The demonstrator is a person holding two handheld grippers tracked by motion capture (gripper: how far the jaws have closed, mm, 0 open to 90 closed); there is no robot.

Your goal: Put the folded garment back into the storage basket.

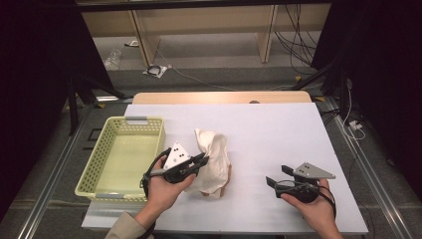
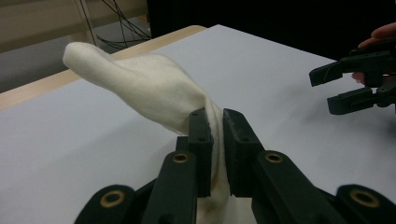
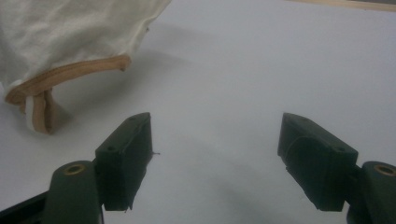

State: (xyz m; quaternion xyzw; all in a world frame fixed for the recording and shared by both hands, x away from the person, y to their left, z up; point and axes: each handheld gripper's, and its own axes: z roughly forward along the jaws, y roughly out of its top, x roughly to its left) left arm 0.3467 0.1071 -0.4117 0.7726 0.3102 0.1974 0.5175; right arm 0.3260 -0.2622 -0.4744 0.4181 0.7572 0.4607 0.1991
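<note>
**Left gripper pinches the cream cloth while the right one waits wide open**

A person sits at a table covered with a white sheet (image 1: 278, 134) and holds a gripper in each hand.

The left gripper (image 1: 203, 160) is in the left hand (image 1: 166, 186), near the middle of the table. Its two black jaws are squeezed tight on a fold of the cream cloth (image 1: 213, 159). In the left gripper view the cloth (image 2: 144, 88) comes up between the jaws and sticks out toward 11 o'clock like a soft hump. Part of the cloth is lifted, and the rest sags down onto the sheet.

The cloth has a brown trim (image 3: 70, 77) along one edge. You can see it best in the right gripper view, up at 10 o'clock, where the edge hangs low and touches the sheet.

The right gripper (image 1: 271, 183) is in the right hand (image 1: 313, 206), at about 4 o'clock from the cloth and well apart from it. Its jaws stand wide open with nothing between them, just bare white sheet underneath. From the left gripper view, the right gripper (image 2: 332, 87) shows at 2 o'clock, with fingers (image 2: 385, 32) behind it.

A pale green basket (image 1: 99, 154) with lots of little holes sits at 9 o'clock from the cloth, just beside the left hand. Beyond the table, cables (image 1: 293, 37) lie on the floor.
</note>
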